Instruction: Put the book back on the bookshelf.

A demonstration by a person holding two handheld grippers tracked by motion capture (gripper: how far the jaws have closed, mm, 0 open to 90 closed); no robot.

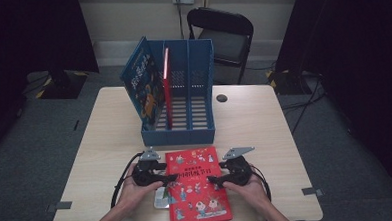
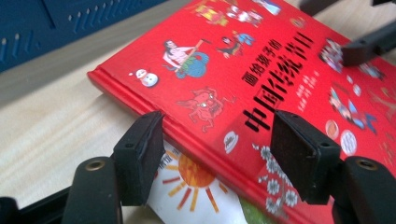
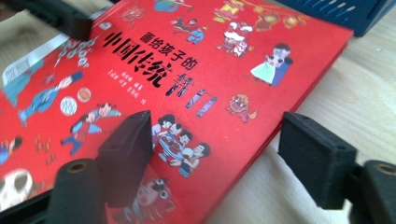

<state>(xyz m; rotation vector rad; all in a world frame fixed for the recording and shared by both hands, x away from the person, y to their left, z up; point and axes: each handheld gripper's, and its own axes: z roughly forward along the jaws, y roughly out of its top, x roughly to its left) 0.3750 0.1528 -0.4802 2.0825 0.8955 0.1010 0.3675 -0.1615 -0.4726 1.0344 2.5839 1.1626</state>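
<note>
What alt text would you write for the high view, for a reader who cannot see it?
A person's two grippers, left gripper and right gripper, flank a red picture book lying flat on a pale wooden table. Behind it stands a blue file rack holding two upright books.

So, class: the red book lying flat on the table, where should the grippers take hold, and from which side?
Probably the red book by its two long edges, left gripper and right gripper coming from opposite sides. It lies flat, cover up, jaws open astride each edge; its left edge overlaps a thinner book, leaving a gap.
</note>
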